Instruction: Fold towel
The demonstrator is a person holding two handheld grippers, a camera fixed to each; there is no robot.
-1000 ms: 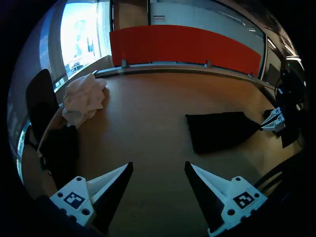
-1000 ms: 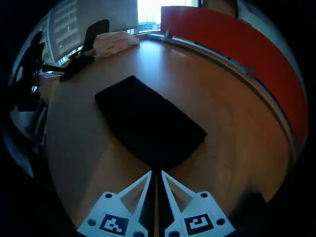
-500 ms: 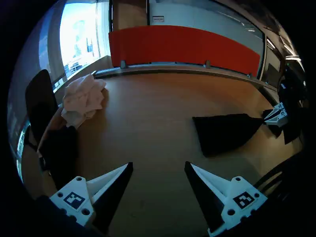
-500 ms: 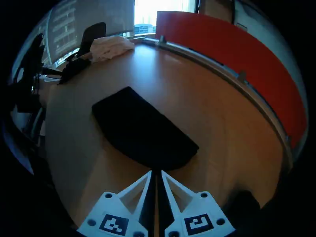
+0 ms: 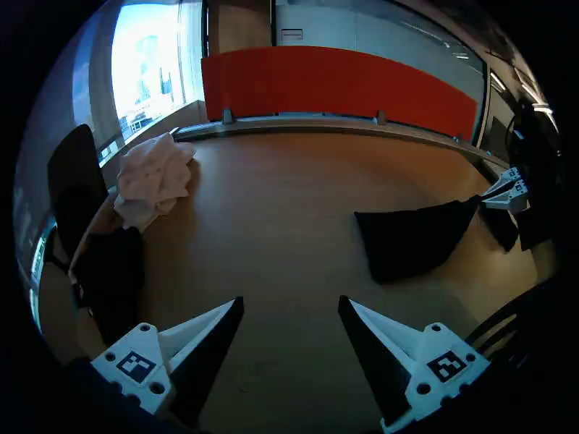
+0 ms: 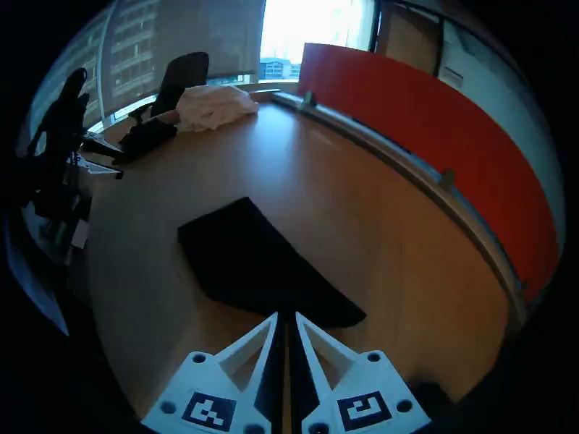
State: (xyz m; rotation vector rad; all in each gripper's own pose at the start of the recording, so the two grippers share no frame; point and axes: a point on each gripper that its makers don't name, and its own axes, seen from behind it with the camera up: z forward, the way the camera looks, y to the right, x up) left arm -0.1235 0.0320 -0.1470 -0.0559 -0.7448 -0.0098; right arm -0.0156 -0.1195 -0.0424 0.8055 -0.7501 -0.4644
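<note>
Now | right gripper point(image 6: 288, 325) pinches black towel point(image 6: 246, 264) corner, lifted | left gripper point(image 5: 289, 304) spread, empty | risk: one-corner hold may slip, fold skews.

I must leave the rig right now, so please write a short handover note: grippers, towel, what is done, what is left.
Left gripper: open, empty, above the table.
Right gripper: shut on a corner of the black towel, held up; the rest lies on the table.
Done: corner gripped.
Left: bring it over and complete the fold, likely with the left gripper helping.
</note>
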